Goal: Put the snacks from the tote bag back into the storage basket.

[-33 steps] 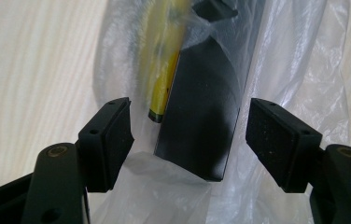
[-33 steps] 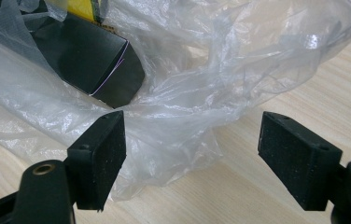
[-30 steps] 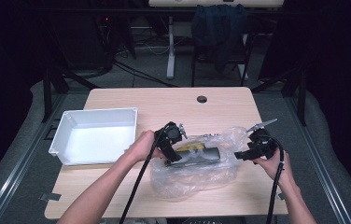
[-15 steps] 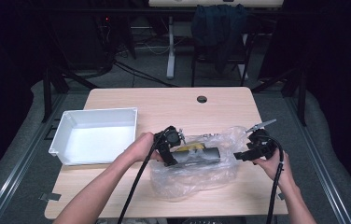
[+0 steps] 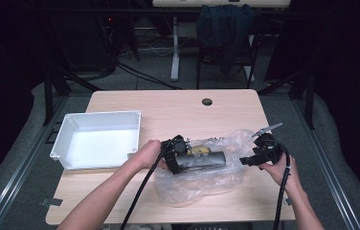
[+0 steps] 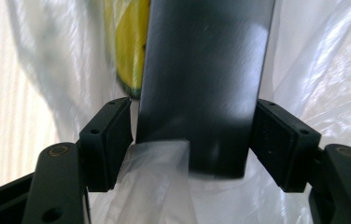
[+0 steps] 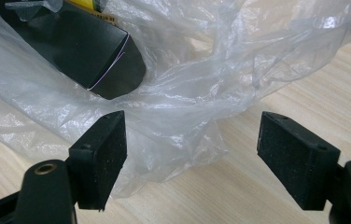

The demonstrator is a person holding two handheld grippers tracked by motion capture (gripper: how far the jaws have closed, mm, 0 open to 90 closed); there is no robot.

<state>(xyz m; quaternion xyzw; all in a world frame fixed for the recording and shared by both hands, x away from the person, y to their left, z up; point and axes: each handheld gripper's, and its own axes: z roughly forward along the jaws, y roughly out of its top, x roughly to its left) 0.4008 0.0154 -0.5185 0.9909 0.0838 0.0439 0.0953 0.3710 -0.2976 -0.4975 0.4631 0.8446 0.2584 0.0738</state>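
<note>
Left tongs (image 6: 194, 140) clamp the long black box (image 6: 206, 79) inside the clear plastic bag (image 7: 201, 79), right tongs (image 7: 192, 158) gape empty; extraction pending.

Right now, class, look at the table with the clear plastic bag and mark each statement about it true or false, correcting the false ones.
1. The long black box lies among the folds of the crumpled clear plastic bag. True.
2. The white rectangular plastic tray holds a yellow item. False: the tray is empty; the yellow item lies beside the black box at the bag.
3. The left gripper has the end of the black box between its jaws. True.
4. The right gripper is clamped on the black box. False: its jaws stand open and apart from the box, facing the bag's edge.
5. The light wooden table has a round hole near its far edge. True.
</note>
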